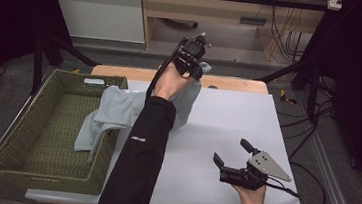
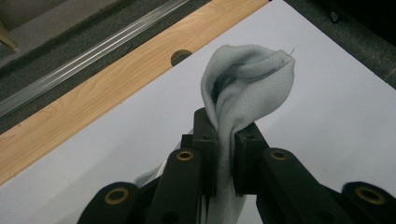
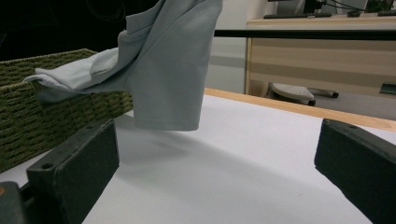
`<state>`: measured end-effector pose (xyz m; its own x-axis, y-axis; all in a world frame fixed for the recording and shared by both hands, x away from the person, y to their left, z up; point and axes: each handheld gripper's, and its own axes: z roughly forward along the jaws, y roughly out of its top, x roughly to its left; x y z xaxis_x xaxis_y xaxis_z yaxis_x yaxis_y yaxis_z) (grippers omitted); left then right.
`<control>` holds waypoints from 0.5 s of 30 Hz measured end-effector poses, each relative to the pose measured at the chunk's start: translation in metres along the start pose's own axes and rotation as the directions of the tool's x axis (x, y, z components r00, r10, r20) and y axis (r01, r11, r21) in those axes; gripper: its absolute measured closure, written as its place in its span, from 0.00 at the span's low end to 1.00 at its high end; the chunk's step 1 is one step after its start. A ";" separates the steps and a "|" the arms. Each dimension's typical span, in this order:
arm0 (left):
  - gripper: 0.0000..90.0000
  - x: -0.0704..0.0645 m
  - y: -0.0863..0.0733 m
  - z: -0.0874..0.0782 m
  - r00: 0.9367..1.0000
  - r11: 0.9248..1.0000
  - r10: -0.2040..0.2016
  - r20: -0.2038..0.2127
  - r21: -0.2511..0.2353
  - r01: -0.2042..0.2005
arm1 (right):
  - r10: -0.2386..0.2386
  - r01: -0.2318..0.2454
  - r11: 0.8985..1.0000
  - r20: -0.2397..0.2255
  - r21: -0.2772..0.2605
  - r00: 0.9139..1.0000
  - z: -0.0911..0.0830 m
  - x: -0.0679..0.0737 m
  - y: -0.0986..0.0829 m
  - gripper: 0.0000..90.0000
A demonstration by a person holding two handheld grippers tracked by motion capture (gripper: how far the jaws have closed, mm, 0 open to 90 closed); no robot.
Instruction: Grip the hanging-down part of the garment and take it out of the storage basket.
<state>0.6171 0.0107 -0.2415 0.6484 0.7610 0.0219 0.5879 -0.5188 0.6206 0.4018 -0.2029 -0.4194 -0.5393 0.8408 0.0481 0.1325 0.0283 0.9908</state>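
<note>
**A:** Far left, a woven green basket (image 1: 40, 133) sits at the desk's left edge, and a pale grey shirt (image 1: 113, 108) is draped over its near wall, one end hanging down inside.

**B:** And the rest of that shirt?

**A:** It climbs up and to the right, lifted off the white desk (image 1: 227, 121). The left claw (image 1: 193, 60) has it, held high over the far edge, the black-sleeved forearm reaching across.

**B:** How's the grip?

**A:** Tight. In the left gripper view the jaws are pressed together on a fold of the cloth (image 2: 247, 88), with a rounded bunch poking out beyond the tips. The wooden strip (image 2: 107, 84) at the desk's back edge runs below.

**B:** Moving right?

**A:** The right claw (image 1: 232, 152) is low over the near right part of the desk, jaws spread wide, nothing between them. Well apart from the shirt.

**B:** Its own camera agrees?

**A:** Yes: both jaws stand at the frame's edges, bare white desk between, and the shirt (image 3: 168, 65) hangs ahead, its lower hem clear of the surface, beside the basket (image 3: 28, 116).
</note>
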 end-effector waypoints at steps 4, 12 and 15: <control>0.90 -0.001 0.000 0.000 1.000 1.000 0.003 -0.002 0.001 -0.003 | -0.001 0.001 1.000 0.000 -0.009 1.000 0.000 0.000 0.000 0.00; 0.90 0.000 0.000 -0.002 1.000 1.000 -0.004 0.002 0.000 0.004 | 0.013 -0.013 1.000 -0.003 -0.001 1.000 0.001 0.000 0.001 0.00; 0.90 0.000 0.000 -0.004 1.000 1.000 0.001 0.004 -0.001 -0.001 | 0.023 -0.023 1.000 -0.009 0.001 1.000 0.002 -0.001 0.002 0.00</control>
<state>0.6152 0.0120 -0.2388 0.6508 0.7590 0.0195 0.5870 -0.5193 0.6211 0.4044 -0.2029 -0.4175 -0.5439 0.8361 0.0716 0.1457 0.0101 0.9893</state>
